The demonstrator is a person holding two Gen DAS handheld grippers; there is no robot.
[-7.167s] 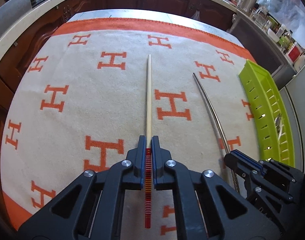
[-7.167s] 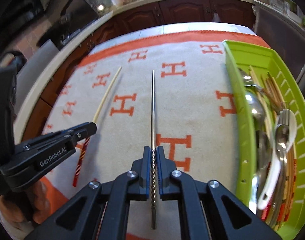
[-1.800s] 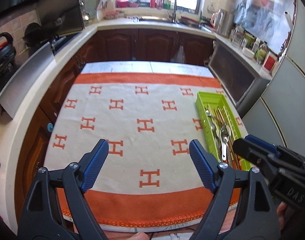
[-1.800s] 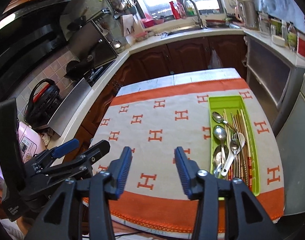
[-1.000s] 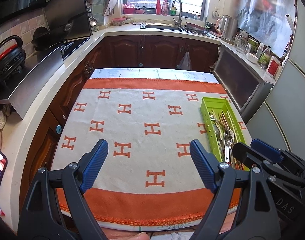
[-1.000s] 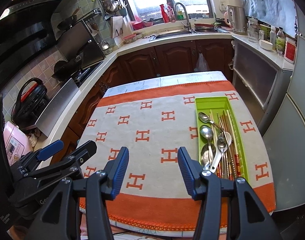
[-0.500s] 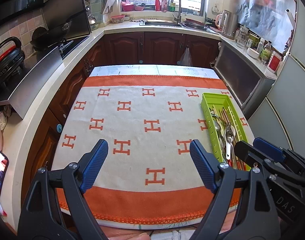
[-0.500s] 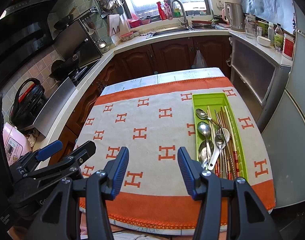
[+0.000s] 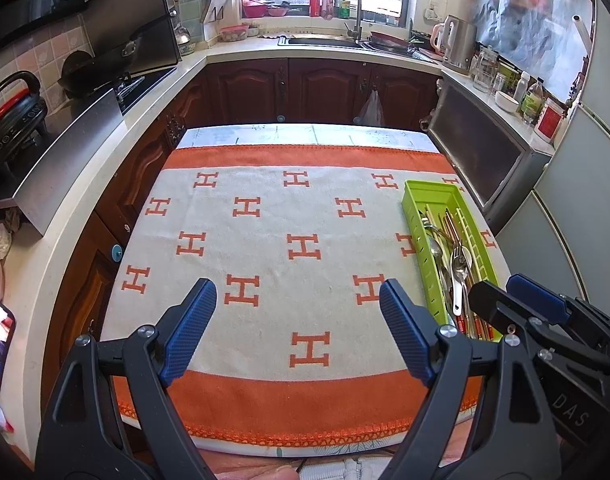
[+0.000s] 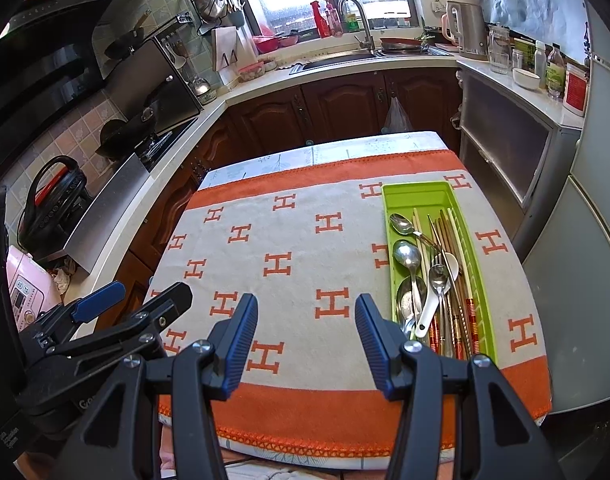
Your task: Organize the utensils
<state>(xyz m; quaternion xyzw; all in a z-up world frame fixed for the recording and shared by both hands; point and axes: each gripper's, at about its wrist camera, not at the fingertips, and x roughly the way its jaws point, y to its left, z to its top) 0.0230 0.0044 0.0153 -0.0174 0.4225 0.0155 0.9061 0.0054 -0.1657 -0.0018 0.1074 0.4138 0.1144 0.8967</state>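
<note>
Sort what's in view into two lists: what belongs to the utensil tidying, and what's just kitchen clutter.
Belongs to the job:
- green tray on the cloth's right side
- spoons, fork and chopsticks lying in it
- left gripper, open, empty
- right gripper, open, empty

Just lying about:
- orange-patterned cloth
- kettle
- tap
- pan on the stove
</note>
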